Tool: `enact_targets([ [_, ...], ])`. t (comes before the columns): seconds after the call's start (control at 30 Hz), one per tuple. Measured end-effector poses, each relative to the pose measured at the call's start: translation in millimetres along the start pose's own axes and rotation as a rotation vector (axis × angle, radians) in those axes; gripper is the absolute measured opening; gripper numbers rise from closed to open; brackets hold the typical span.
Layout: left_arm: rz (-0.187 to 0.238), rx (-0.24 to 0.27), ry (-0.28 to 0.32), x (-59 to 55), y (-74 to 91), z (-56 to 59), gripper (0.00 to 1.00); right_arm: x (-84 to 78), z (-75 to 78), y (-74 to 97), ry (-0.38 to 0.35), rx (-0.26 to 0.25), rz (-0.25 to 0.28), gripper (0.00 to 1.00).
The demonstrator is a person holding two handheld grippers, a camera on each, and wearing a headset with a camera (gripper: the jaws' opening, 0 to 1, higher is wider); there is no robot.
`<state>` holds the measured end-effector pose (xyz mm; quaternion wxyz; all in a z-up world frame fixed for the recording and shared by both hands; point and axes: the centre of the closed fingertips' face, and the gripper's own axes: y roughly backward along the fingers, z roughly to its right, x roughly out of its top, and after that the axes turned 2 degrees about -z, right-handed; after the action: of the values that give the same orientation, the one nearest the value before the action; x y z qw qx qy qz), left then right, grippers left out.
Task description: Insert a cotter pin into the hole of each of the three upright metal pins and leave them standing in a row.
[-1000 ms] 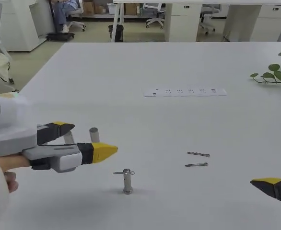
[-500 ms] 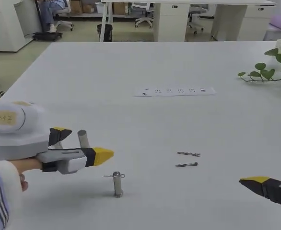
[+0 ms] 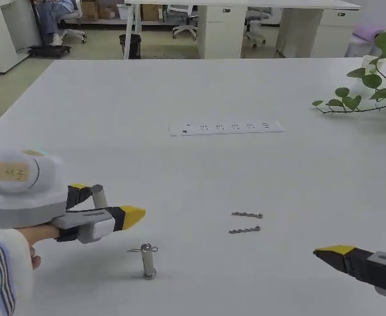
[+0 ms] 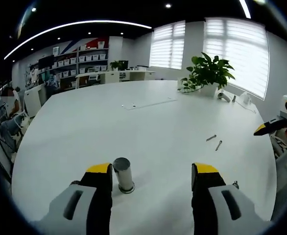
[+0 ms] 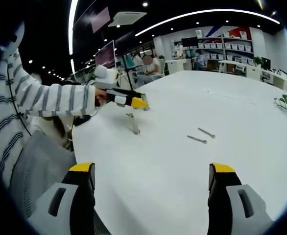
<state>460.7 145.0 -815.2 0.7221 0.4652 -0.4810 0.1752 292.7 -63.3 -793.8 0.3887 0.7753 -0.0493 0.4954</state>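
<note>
A bare upright metal pin [image 3: 99, 195] stands between the jaws of my open left gripper [image 3: 107, 201], close to the far jaw and not clamped. In the left gripper view this pin [image 4: 123, 175] sits just inside the left jaw of that gripper [image 4: 153, 169]. A second upright pin [image 3: 148, 260] carries a cotter pin through its top, and stands in front of the left gripper. Two loose cotter pins [image 3: 247, 214] [image 3: 244, 230] lie flat mid-table. My right gripper [image 3: 341, 253] hovers open at the lower right, its jaws [image 5: 153, 169] holding nothing.
A white power strip [image 3: 226, 128] lies further back on the white table [image 3: 180, 164]. A leafy plant [image 3: 371, 72] stands at the far right edge. Office desks and chairs stand beyond the table. A striped sleeve [image 5: 50, 103] holds the left gripper.
The head camera has swung to the right, so everything sits further left in the picture. The pins, cotter pins and both grippers keep about the same places relative to each other.
</note>
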Motion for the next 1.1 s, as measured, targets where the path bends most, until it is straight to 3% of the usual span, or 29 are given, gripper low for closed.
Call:
enact_targets([
  [0.27, -0.009, 0.023, -0.014, -3.0, -5.1, -6.0, 0.53, -0.6, -0.5, -0.7, -0.001, 0.001, 0.0, 0.97],
  [0.33, -0.037, 0.037, -0.034, -9.0, -7.3, -10.9, 0.48, -1.0, -0.4, -0.5, 0.0, 0.0, -0.002, 0.97],
  [0.37, -0.058, 0.046, -0.084, -12.5, -7.8, -13.7, 0.46, -1.1, -0.2, -0.4, -0.001, 0.0, -0.002, 0.97],
  [0.5, -0.07, 0.045, -0.087, -17.7, -9.8, -14.2, 0.41, -1.6, 0.5, 0.1, -0.005, -0.004, -0.003, 0.97],
  [0.83, -0.067, 0.113, -0.108, -16.1, -8.3, -31.2, 0.17, -3.3, 3.5, 1.1, -0.027, -0.016, -0.003, 0.96],
  [1.1, -0.063, 0.12, -0.113, -14.2, -10.2, -34.4, 0.13, -3.9, 4.9, 2.5, -0.027, -0.023, -0.003, 0.95],
])
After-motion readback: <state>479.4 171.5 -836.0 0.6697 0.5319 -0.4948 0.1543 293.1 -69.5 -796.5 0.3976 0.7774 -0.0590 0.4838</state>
